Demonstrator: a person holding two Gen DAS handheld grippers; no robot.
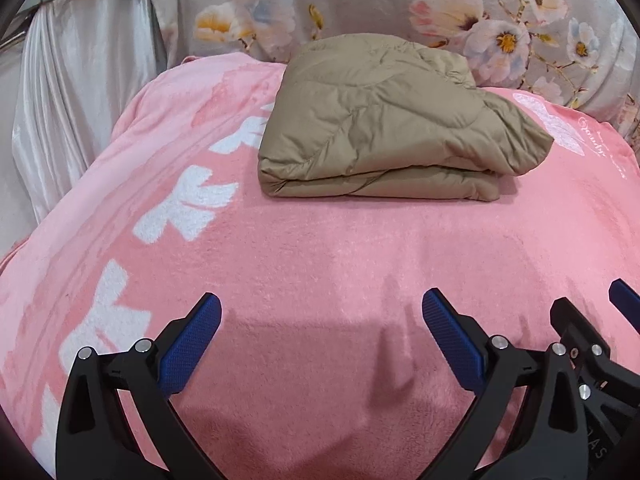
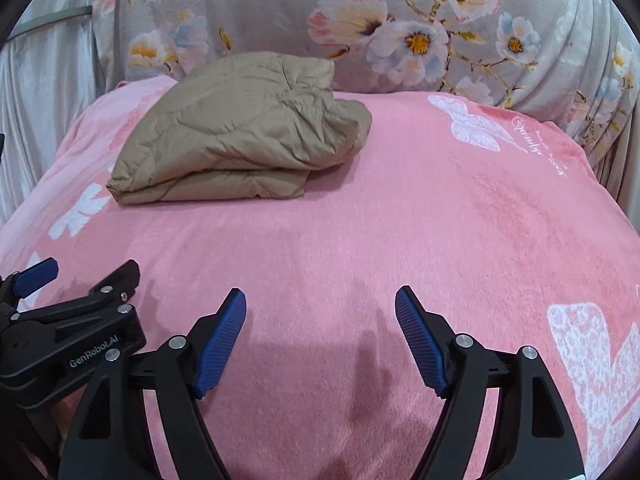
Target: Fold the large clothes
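A tan quilted padded garment (image 1: 384, 120) lies folded in a thick bundle on the pink blanket (image 1: 320, 260), toward the far side. It also shows in the right wrist view (image 2: 236, 132), at the far left. My left gripper (image 1: 322, 308) is open and empty, hovering over bare pink blanket well short of the garment. My right gripper (image 2: 320, 304) is open and empty, beside the left one. Part of the right gripper shows in the left wrist view (image 1: 600, 340), and part of the left gripper shows in the right wrist view (image 2: 72, 320).
The pink blanket (image 2: 400, 220) has white butterfly prints (image 2: 476, 124) and covers a bed. A grey floral cloth (image 1: 440, 8) rises behind it. A shiny white curtain (image 1: 80, 80) hangs at the left.
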